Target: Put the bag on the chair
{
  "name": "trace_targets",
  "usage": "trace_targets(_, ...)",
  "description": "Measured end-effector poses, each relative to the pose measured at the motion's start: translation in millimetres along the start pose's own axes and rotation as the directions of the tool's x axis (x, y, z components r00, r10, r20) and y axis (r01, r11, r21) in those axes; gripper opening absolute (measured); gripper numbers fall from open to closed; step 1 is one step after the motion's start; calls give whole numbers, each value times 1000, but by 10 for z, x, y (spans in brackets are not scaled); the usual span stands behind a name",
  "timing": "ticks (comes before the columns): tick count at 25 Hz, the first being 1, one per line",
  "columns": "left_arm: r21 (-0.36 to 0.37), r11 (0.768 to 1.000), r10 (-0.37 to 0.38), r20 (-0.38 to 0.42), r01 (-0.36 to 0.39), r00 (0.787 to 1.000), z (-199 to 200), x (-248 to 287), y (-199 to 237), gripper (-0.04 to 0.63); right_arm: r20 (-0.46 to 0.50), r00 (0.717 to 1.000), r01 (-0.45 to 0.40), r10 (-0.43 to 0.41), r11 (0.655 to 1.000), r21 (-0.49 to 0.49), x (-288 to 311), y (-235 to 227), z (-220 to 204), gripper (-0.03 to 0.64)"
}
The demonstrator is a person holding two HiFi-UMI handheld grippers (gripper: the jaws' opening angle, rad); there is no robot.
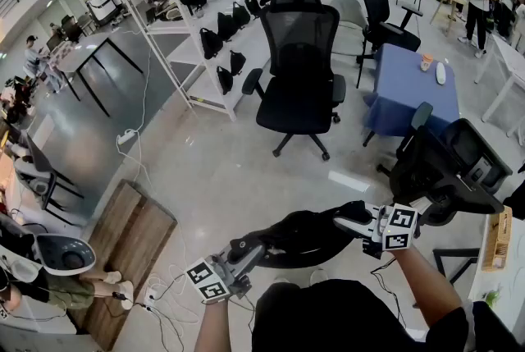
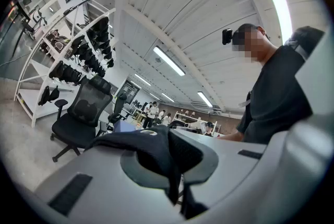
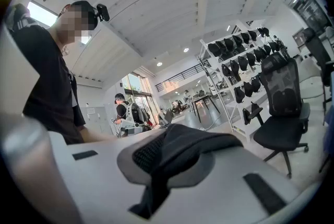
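Low before us, well apart from the chair (image 1: 299, 71), we are holding the bag (image 1: 308, 240) by both ends, left gripper (image 1: 261, 249) and right gripper (image 1: 351, 221) clamped on its seemingly soft, light cloth.

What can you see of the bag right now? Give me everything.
The bag is black, soft fabric, with a mesh patch showing in the right gripper view. It hangs slumped and roughly level in the air before the person, off the floor, short of the black office chair. The left gripper is shut on one end, the right gripper on the other.
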State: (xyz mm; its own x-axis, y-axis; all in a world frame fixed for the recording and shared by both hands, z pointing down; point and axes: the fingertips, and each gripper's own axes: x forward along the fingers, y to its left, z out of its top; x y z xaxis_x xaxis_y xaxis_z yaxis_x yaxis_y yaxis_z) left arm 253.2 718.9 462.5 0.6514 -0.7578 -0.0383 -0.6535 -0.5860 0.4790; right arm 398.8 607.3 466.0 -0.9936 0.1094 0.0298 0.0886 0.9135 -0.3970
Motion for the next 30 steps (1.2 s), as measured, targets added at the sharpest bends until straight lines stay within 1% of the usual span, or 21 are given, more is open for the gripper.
trace_targets(4, 7, 1000, 3, 1, -3, 1000, -20, 27, -49, 21, 8, 1000, -11, 11, 1000, 0, -84, 40, -28, 17)
trace_targets(10, 23, 1000, 19, 6, -19, 1000, -49, 102, -95, 21, 10, 999, -35, 35, 999, 34, -155, 23, -27, 17)
trace_targets(17, -3, 999, 53, 10, -53, 999, -79, 125, -57, 21, 18, 999, -28, 27, 998, 58, -77, -109, 6, 17)
trace_targets(21, 8, 998, 62, 14, -62, 998, 2, 140, 88, 21, 18, 1000, -25, 24, 996, 85, 26, -238, 50, 17)
trace_targets(26, 26, 998, 51, -12, -50, 999, 101, 127, 389, 21, 28, 1000, -9, 5, 990, 138, 260, -510, 55, 17)
trace_targets(30, 11, 999, 46, 0, -46, 999, 253, 81, 718, 21, 7, 1000, -14, 13, 991, 133, 513, -686, 144, 17)
